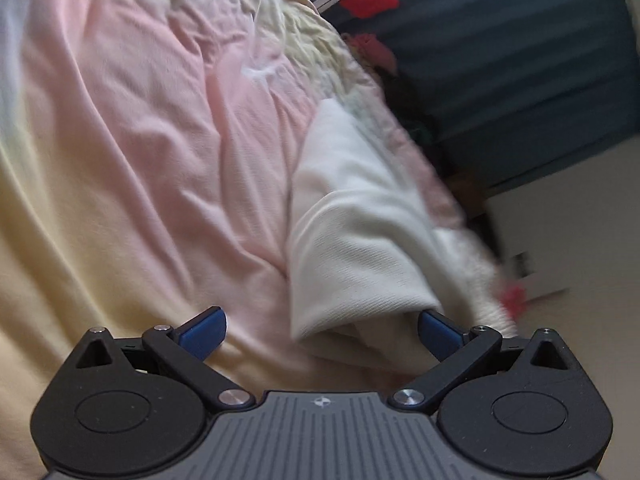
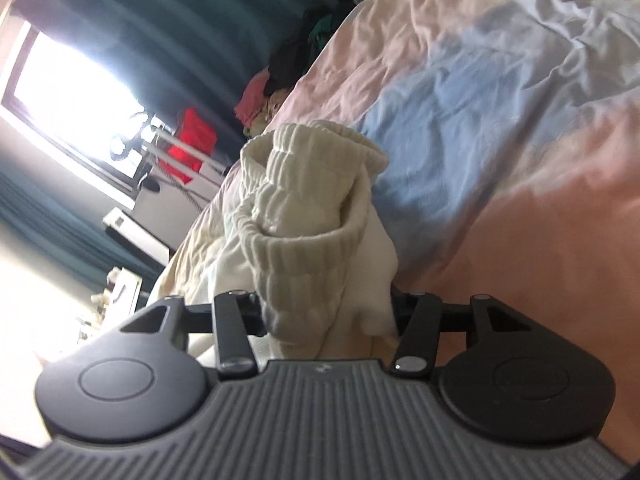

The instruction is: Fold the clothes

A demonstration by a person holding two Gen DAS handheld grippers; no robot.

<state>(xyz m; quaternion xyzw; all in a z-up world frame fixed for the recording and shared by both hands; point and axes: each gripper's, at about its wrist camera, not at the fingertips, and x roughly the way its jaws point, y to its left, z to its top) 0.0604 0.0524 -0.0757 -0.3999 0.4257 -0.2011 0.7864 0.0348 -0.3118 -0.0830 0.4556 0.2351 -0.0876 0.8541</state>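
Note:
A cream-white knit garment [image 1: 352,220] lies on the pastel bed cover [image 1: 140,140], near the bed's right edge in the left wrist view. My left gripper [image 1: 320,320] hangs just over it, jaws wide open. The garment's folded edge sits between the blue pads [image 1: 438,332], close to the right one, and neither pad presses on it. In the right wrist view, the garment's ribbed cuff [image 2: 312,208] stands bunched up out of my right gripper [image 2: 326,312]. The cloth fills the gap between the jaws and hides the fingertips, so that gripper is shut on it.
The pink, blue and yellow bed cover [image 2: 500,120] spreads wide around the garment. Off the bed's edge are a teal curtain [image 1: 520,60], a bright window [image 2: 68,80], a red item on a white rack [image 2: 192,140] and a pile of dark and pink clothes [image 2: 288,60].

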